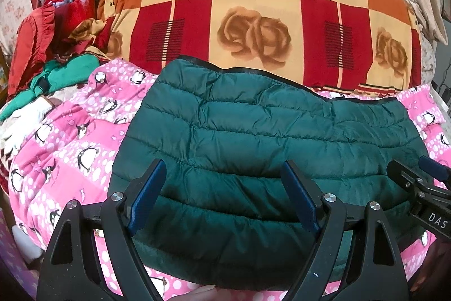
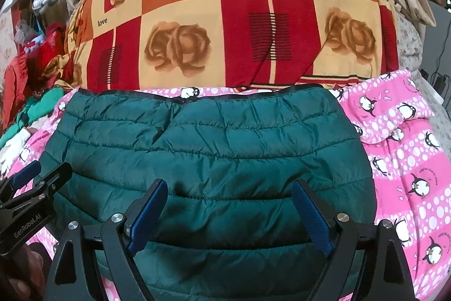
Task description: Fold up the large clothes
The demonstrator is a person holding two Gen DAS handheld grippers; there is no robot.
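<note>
A dark green quilted puffer jacket lies folded flat on a pink penguin-print bedsheet; it also fills the middle of the right wrist view. My left gripper is open and empty, hovering over the jacket's near left part. My right gripper is open and empty over the jacket's near right part. The right gripper shows at the right edge of the left wrist view. The left gripper shows at the left edge of the right wrist view.
A large rolled quilt with red, orange and cream squares and roses lies behind the jacket. A heap of red and green clothes sits at the far left. The pink sheet is bare to the right of the jacket.
</note>
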